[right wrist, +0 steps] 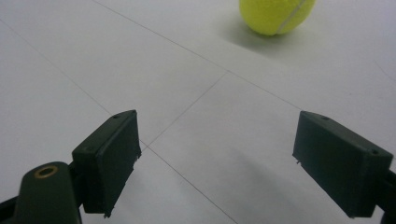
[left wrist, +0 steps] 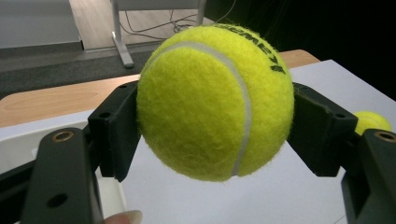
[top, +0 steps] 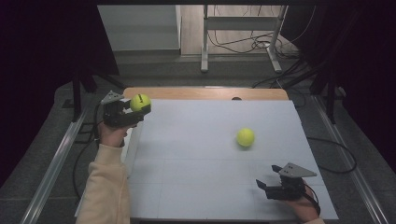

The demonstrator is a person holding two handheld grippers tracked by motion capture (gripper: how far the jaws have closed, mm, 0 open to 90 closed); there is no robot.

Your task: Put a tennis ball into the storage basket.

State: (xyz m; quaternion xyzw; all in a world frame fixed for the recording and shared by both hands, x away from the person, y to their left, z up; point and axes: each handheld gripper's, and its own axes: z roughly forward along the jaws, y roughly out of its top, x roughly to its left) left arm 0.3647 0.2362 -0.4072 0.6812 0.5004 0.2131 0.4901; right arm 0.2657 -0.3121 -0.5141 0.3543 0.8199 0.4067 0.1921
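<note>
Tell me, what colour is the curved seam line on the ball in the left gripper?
White, on the yellow-green tennis ball held by the left gripper; the left gripper view shows it best.

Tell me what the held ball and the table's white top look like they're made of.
Tennis ball in the left gripper: fuzzy yellow-green felt with a white curved seam and black print, most likely over rubber. White sheet: smooth and matt with thin ruled lines, perhaps paper or plastic board; a wooden-looking tabletop shows beyond its far edge.

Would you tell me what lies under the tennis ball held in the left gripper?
The held tennis ball hangs clear between the left gripper jaws; below it lies the bare white sheet near its edge. The ball itself covers the surface farther behind.
</note>
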